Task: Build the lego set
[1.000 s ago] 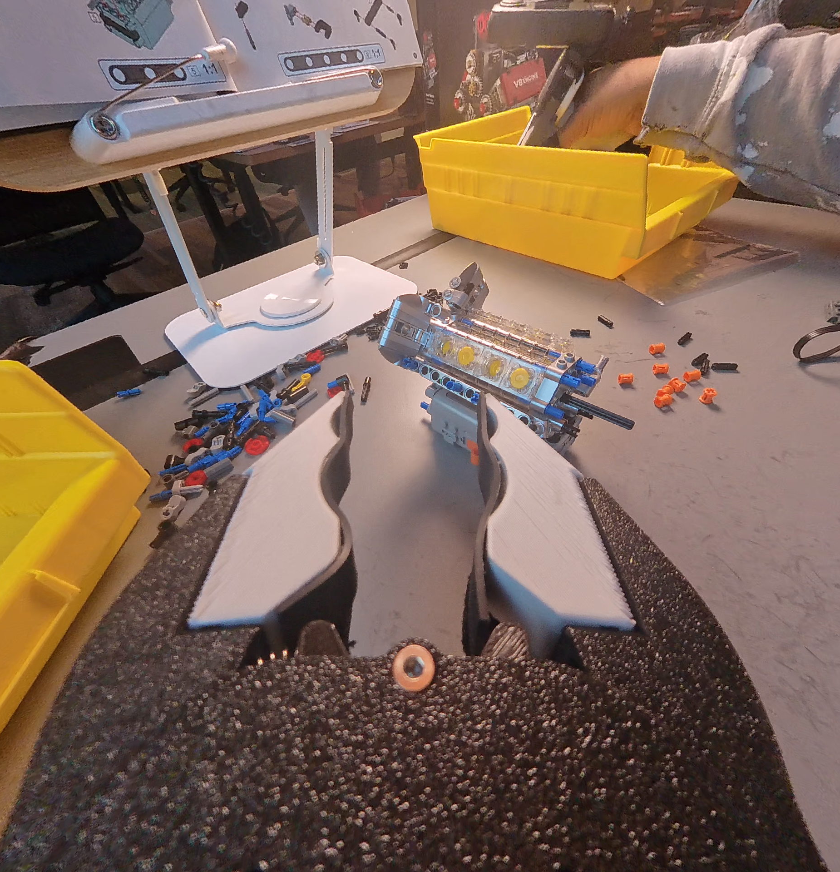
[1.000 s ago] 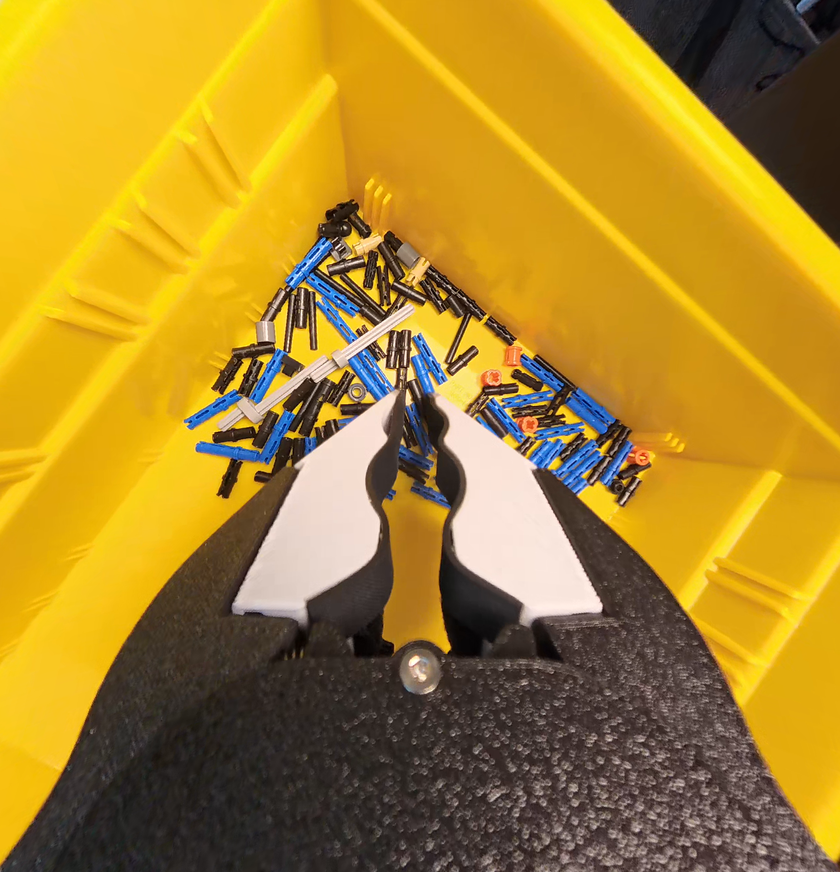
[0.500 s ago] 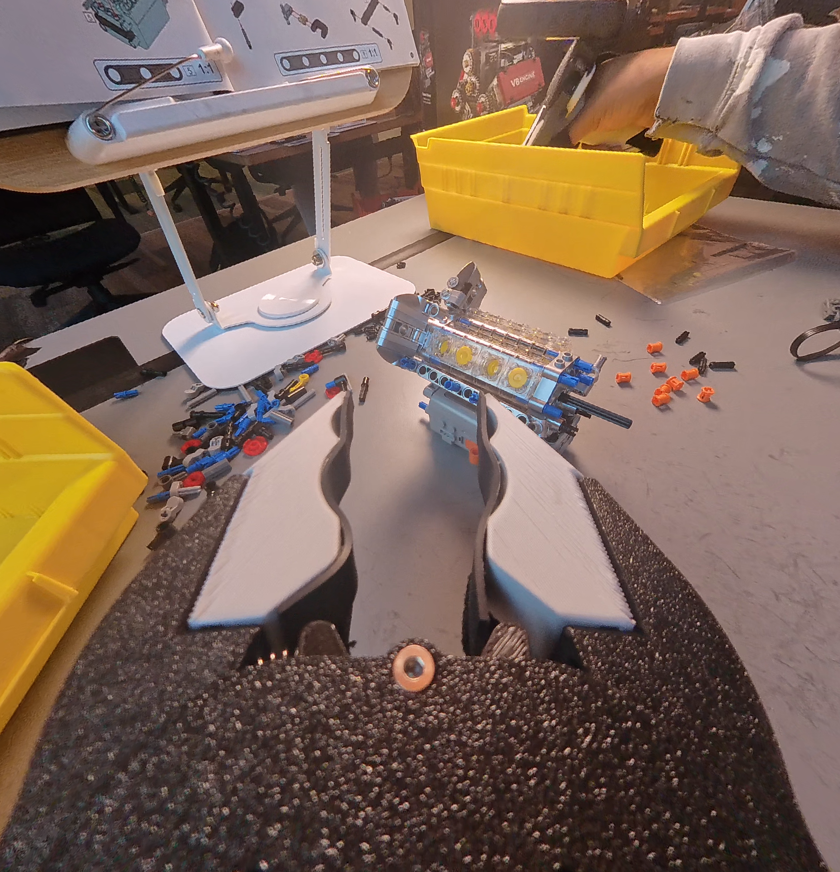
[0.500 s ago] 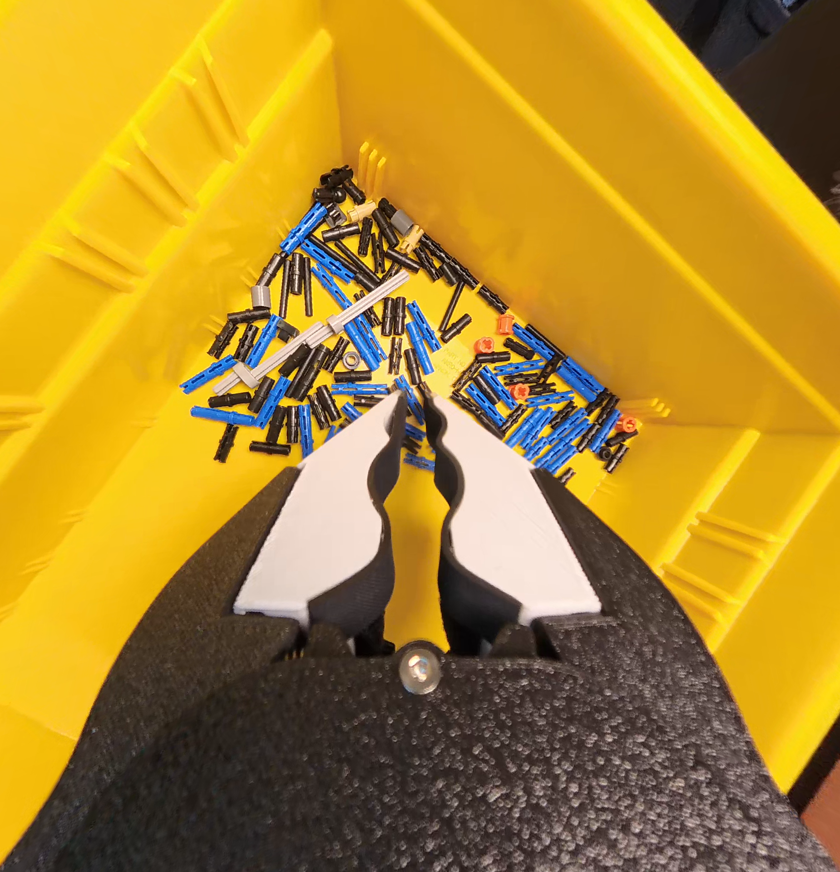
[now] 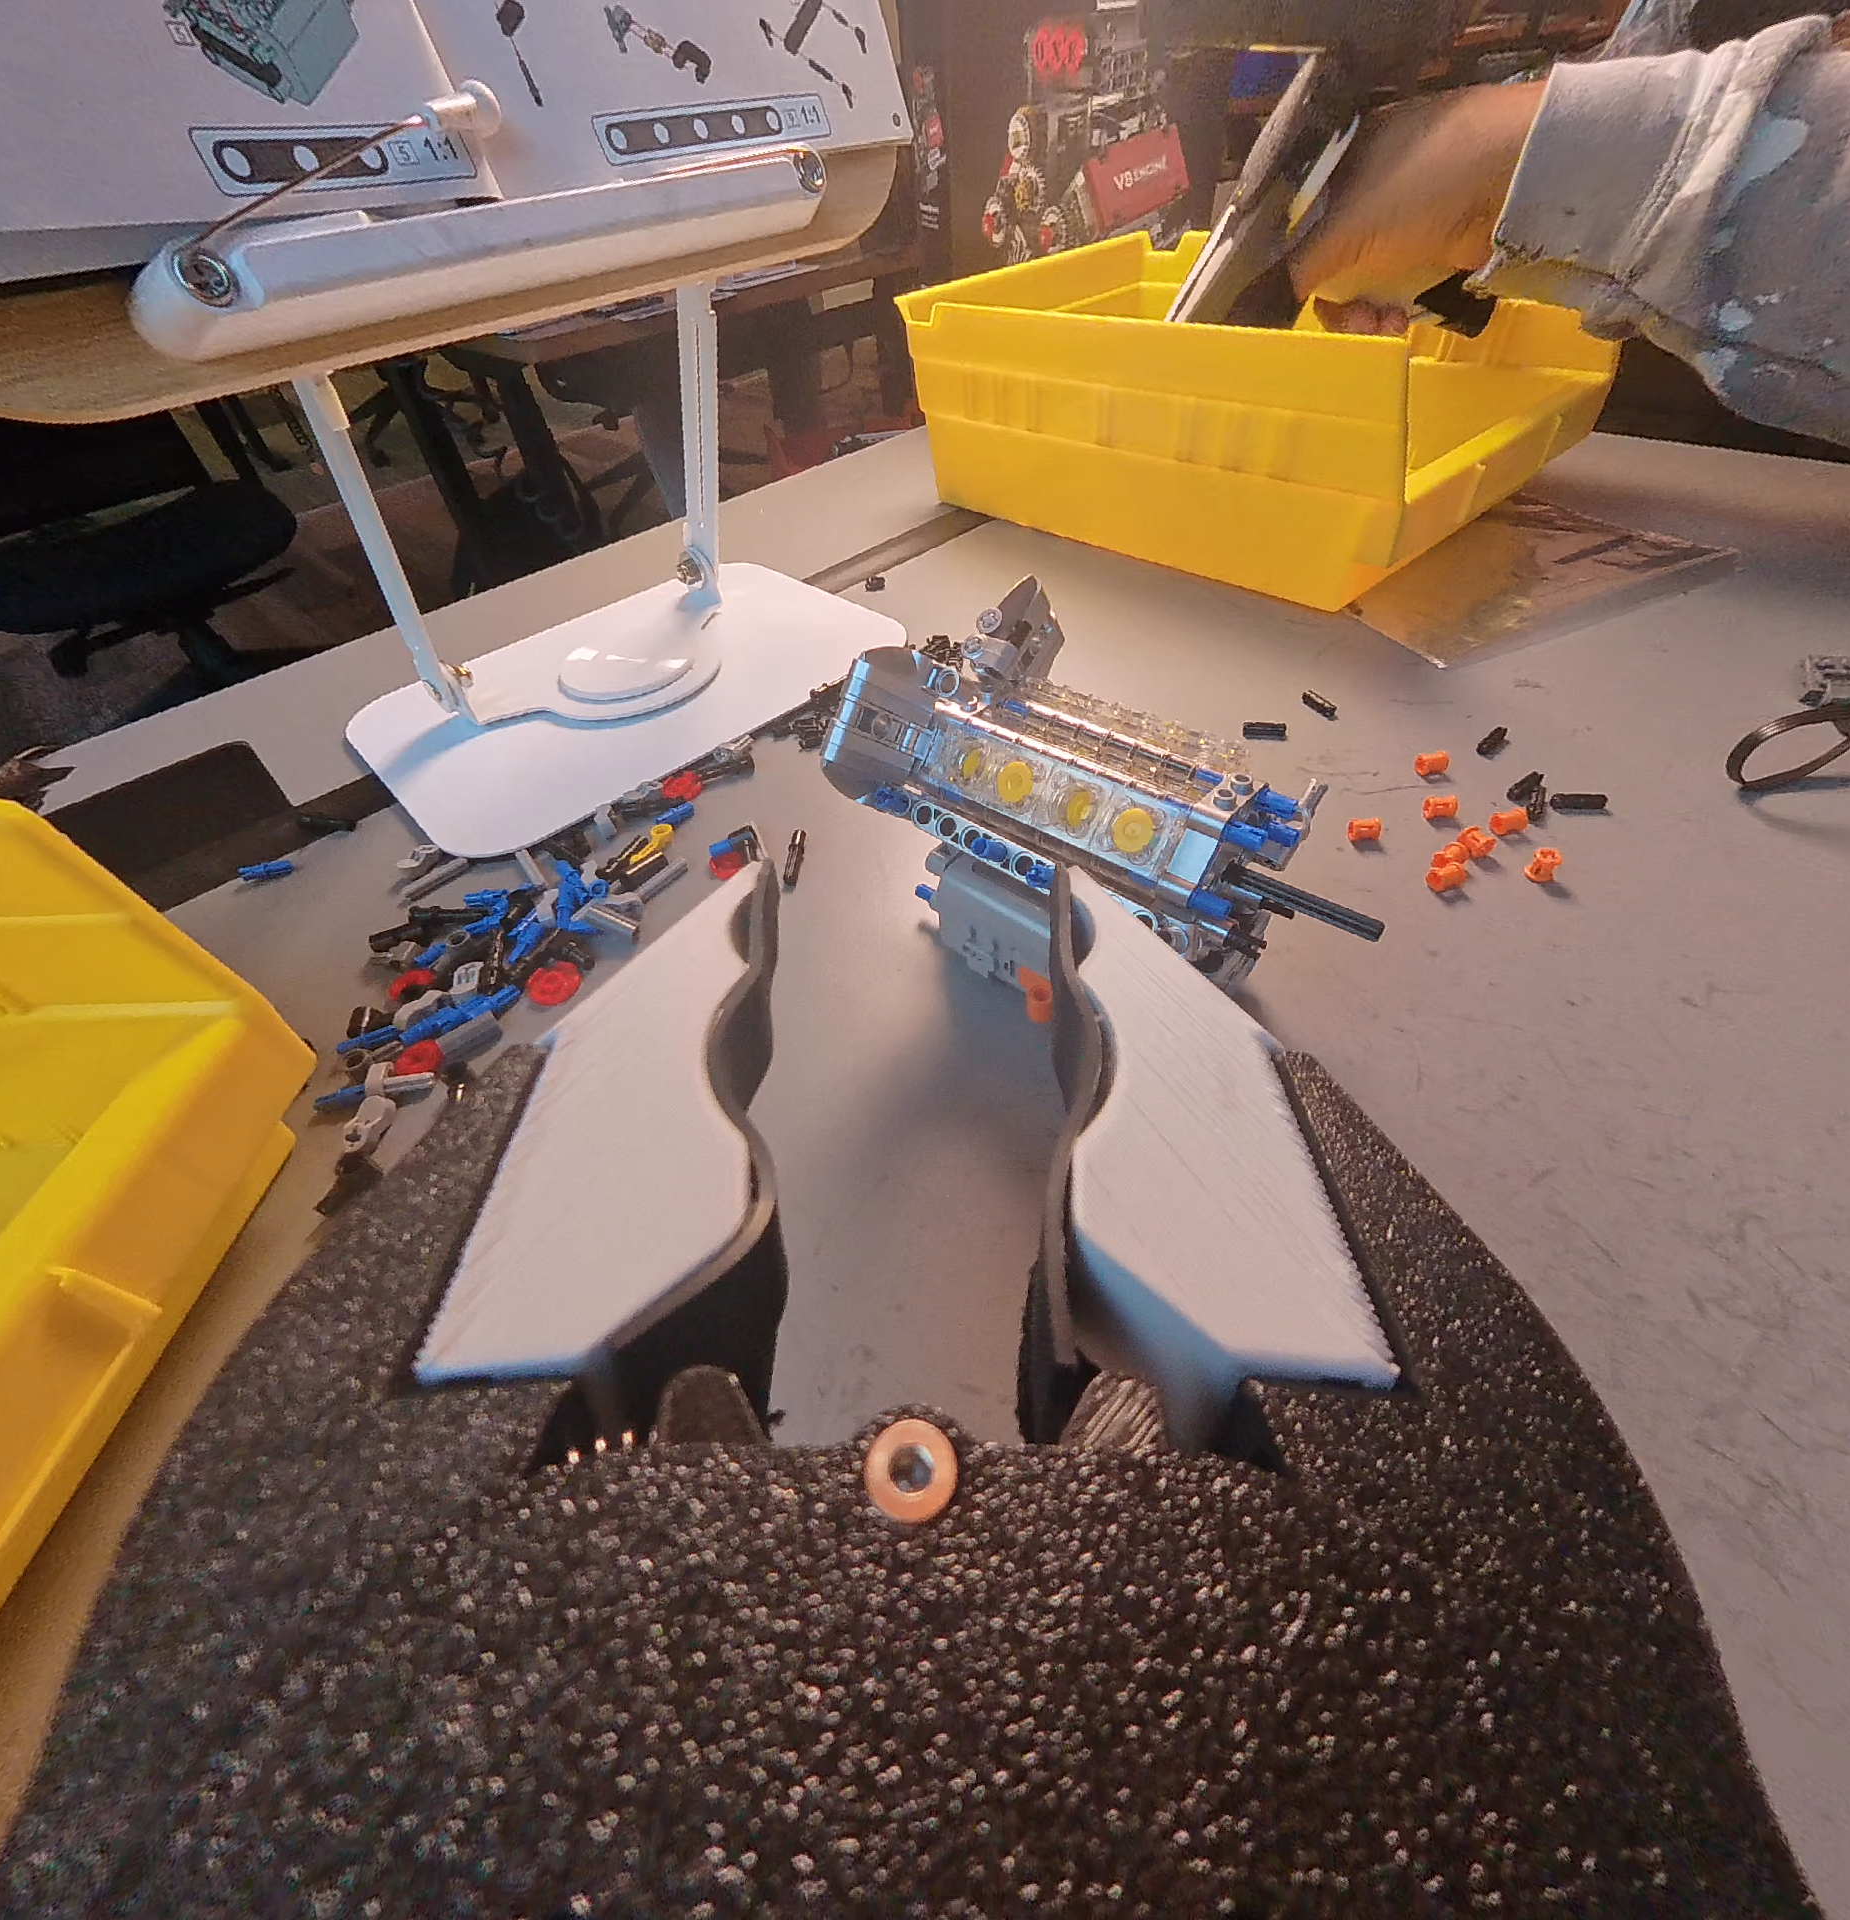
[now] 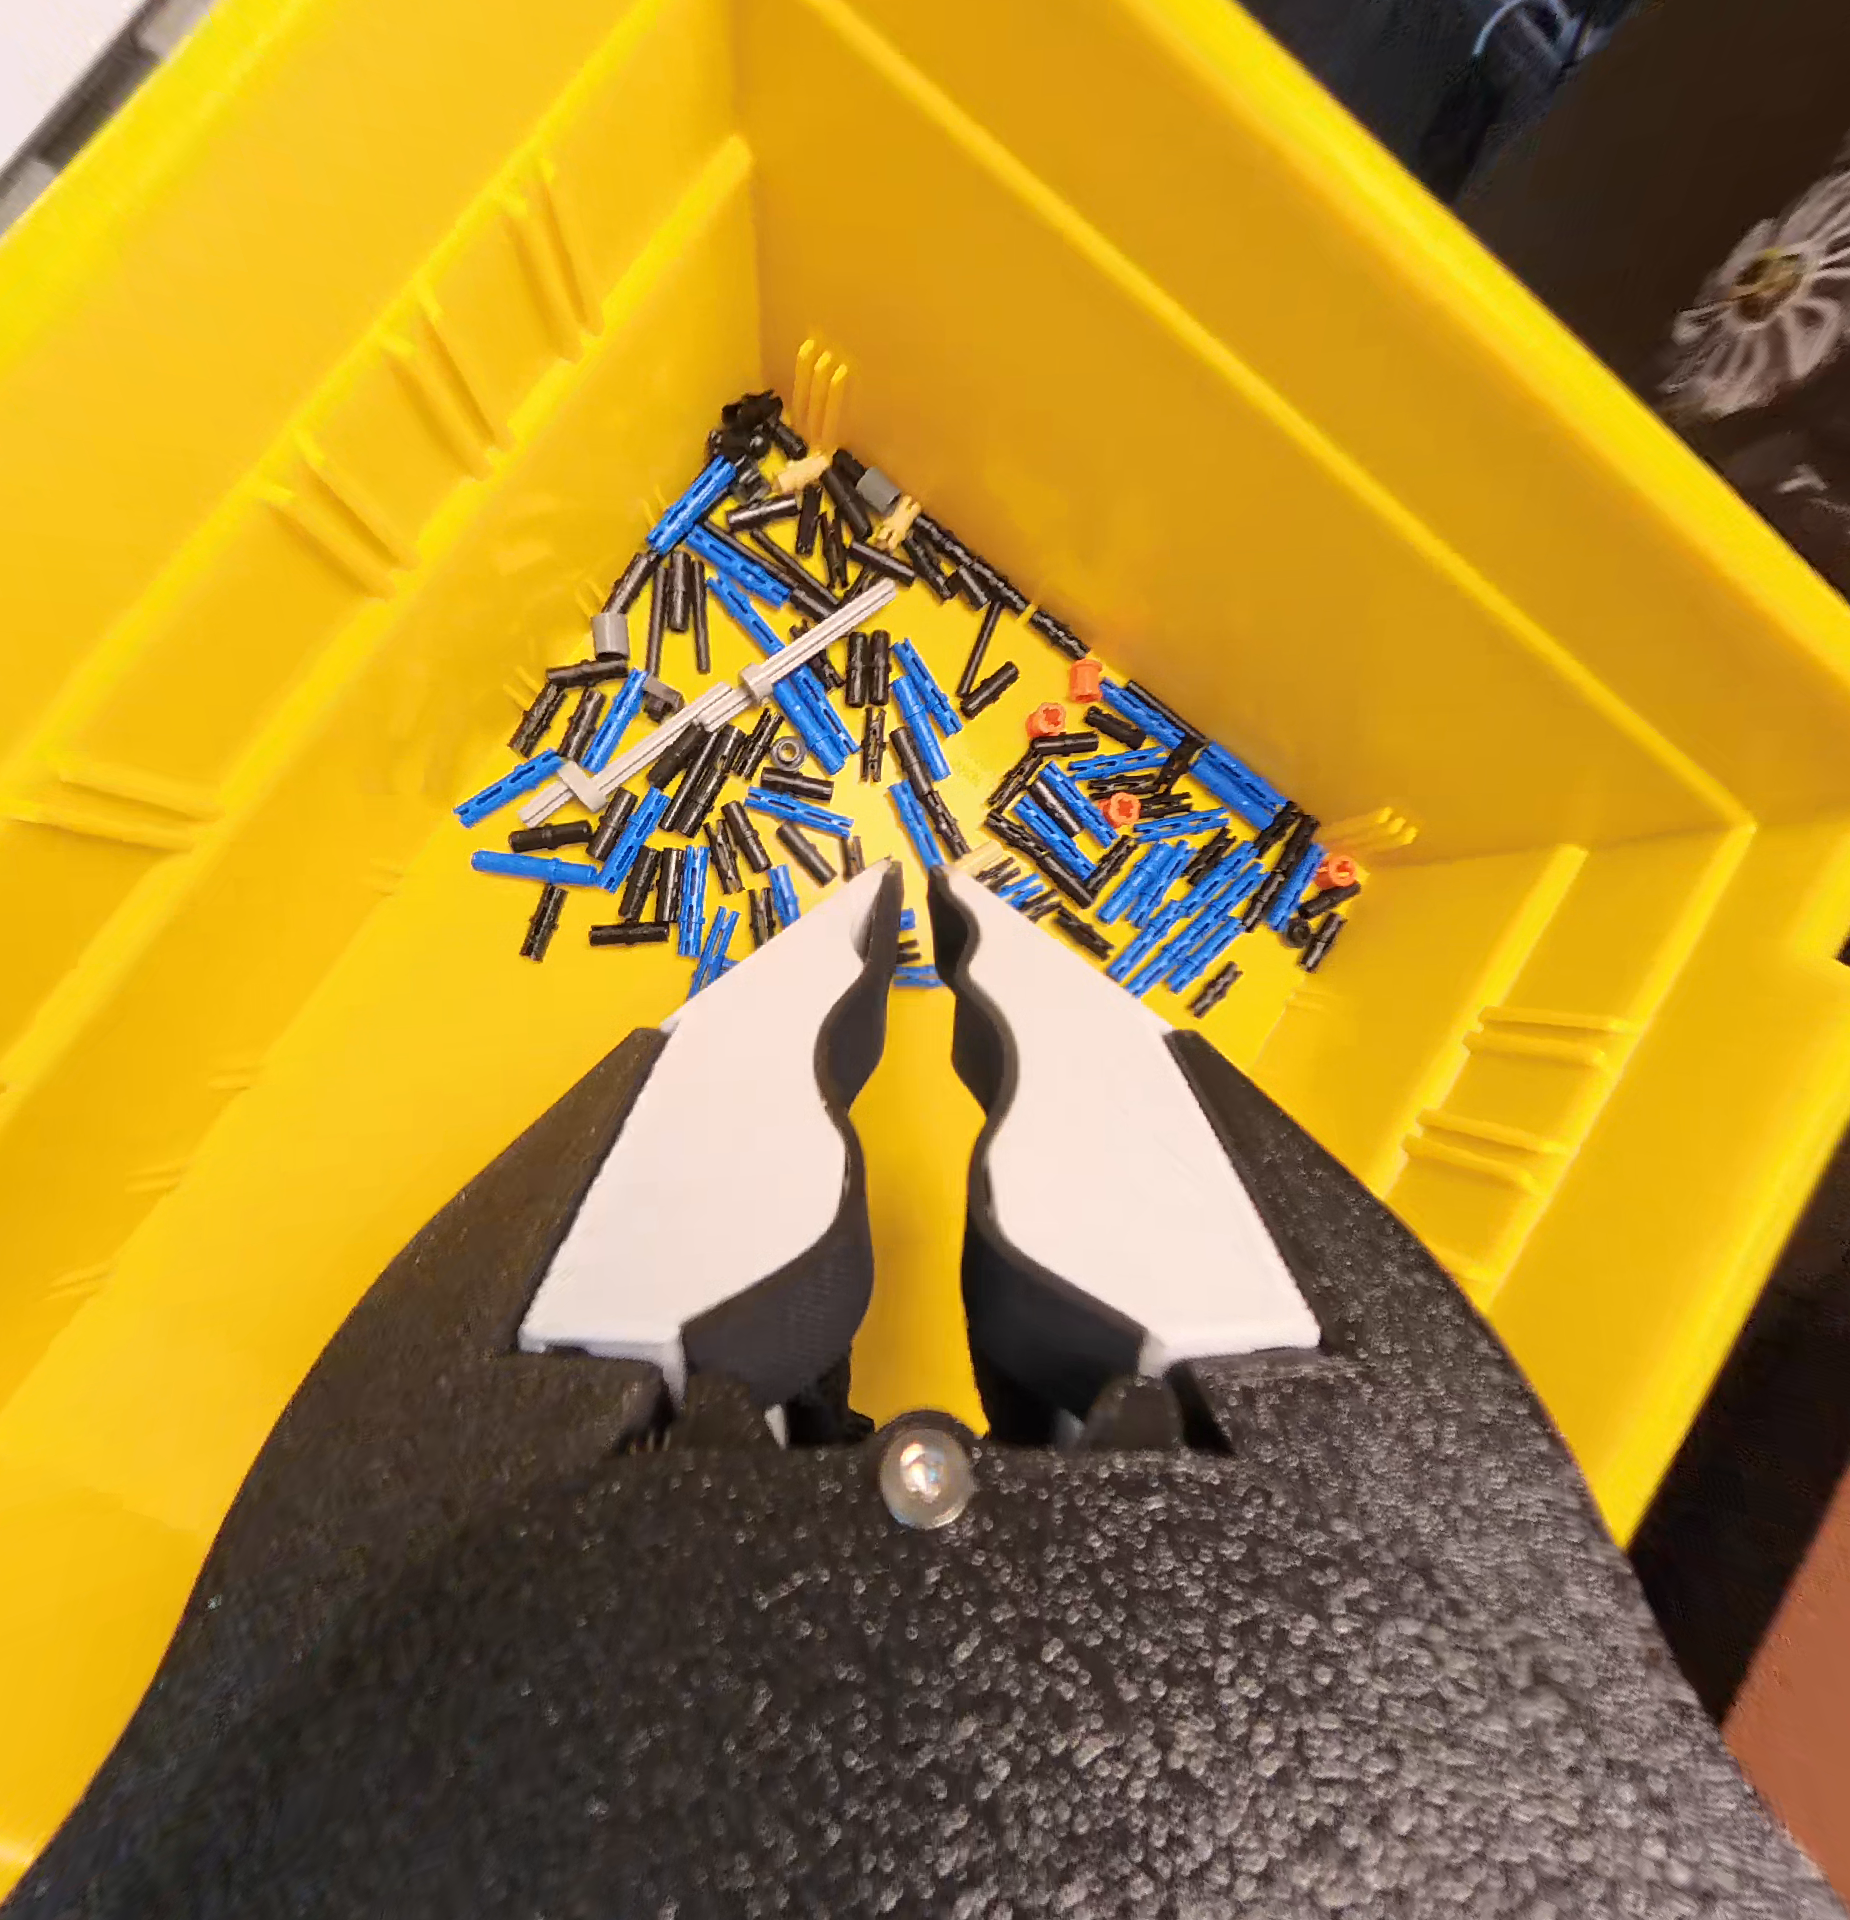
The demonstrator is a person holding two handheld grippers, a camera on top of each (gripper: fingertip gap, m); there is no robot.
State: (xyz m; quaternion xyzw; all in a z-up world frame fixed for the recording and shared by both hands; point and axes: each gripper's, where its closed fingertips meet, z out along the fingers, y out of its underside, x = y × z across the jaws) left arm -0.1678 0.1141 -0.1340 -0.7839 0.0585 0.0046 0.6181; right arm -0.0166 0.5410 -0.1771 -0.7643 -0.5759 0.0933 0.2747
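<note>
Right hand-held gripper [image 6: 910, 878] raised higher over yellow bin [image 6: 1108, 343] pins [image 6: 796, 727], nearly closed, seemingly empty; left hand-held gripper [image 5: 910, 883] unmoved, wide open, empty, facing engine model [image 5: 1066, 790].

A hobby or model-building workshop. A grey table [image 5: 1523, 1143] carries loose plastic building pins [image 5: 485, 935], a half-built brick engine model [image 5: 1056, 790] just ahead of the left hand-held gripper [image 5: 910, 883], and yellow parts bins [image 5: 1160, 447] sorted with small pins [image 6: 900, 727]. An instruction booklet [image 5: 433, 94] sits on a white stand [image 5: 609, 707] ahead and to the left; office chairs stand in the dark beyond.
</note>
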